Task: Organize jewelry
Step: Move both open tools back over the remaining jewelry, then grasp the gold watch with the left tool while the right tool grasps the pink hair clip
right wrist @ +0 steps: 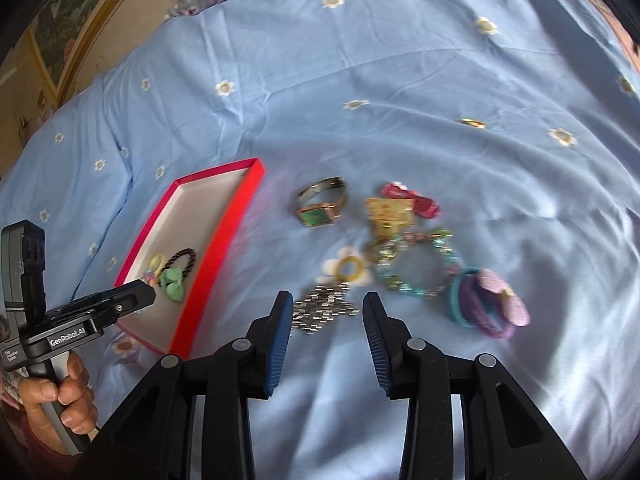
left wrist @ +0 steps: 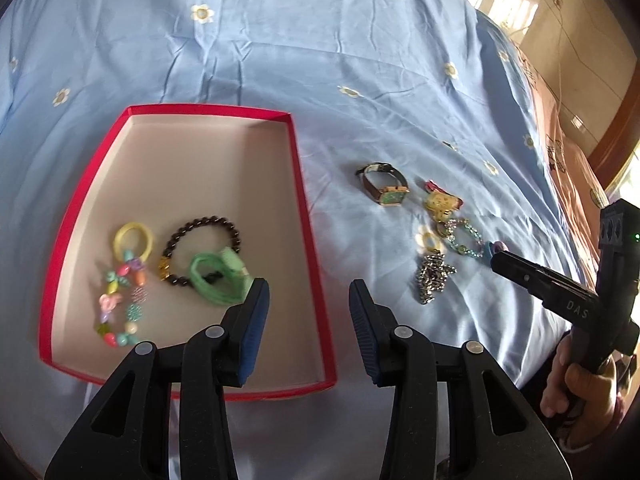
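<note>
The left gripper (left wrist: 308, 300) hangs with jaws apart and empty over the near right edge of the shallow red cardboard box (left wrist: 308, 184), a green cord bracelet (left wrist: 218, 280) just beyond its left pad. The right gripper (right wrist: 326, 312), likewise parted and empty, has the silver chain-link bracelet (right wrist: 320, 312) lying just ahead between its fingertips on the blue flowered bedsheet (right wrist: 360, 60).

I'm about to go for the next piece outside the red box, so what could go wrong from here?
1. The silver chain lies loosely heaped right against the flower ring; a pinch may catch only some links, or drag the ring along.
2. The beaded bracelet, the gold charm and the hair ties touch or overlap, so lifting one could pull its neighbours.
3. The soft, wrinkled bedsheet may get pinched by the right tool.
</note>
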Motion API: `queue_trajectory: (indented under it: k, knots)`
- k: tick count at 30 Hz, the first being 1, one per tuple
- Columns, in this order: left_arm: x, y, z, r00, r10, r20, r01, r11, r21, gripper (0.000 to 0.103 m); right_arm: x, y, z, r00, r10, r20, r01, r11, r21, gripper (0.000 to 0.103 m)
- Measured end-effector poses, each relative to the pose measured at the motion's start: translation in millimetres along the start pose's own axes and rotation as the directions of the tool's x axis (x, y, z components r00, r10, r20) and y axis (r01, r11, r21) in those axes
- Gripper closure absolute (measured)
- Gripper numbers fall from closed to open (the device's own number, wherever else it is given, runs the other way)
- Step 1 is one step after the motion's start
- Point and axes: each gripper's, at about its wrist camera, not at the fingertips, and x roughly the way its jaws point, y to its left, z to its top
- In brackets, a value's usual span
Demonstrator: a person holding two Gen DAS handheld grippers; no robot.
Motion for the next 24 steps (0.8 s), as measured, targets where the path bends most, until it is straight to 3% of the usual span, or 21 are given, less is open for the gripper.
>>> queue_trajectory:
  k: [12, 24]
  knots:
    - [17.1, -35.1, 15.4, 0.999, -0.030, -0.026, 0.032, 0.996, 0.087, 0.062, -9.5, -32.8, 7.2, 0.999, -0.041, 0.025, 0.040, 0.998, 0.047, 0.065]
    - [55.9, -69.6, 49.7, 0.996, -0.054, -0.068, 0.068, 0.974, 0.214, 0.062, 10.0, -46.8, 31.5, 0.998, -0.054, 0.008, 0.054, 0.998, 0.032, 0.065]
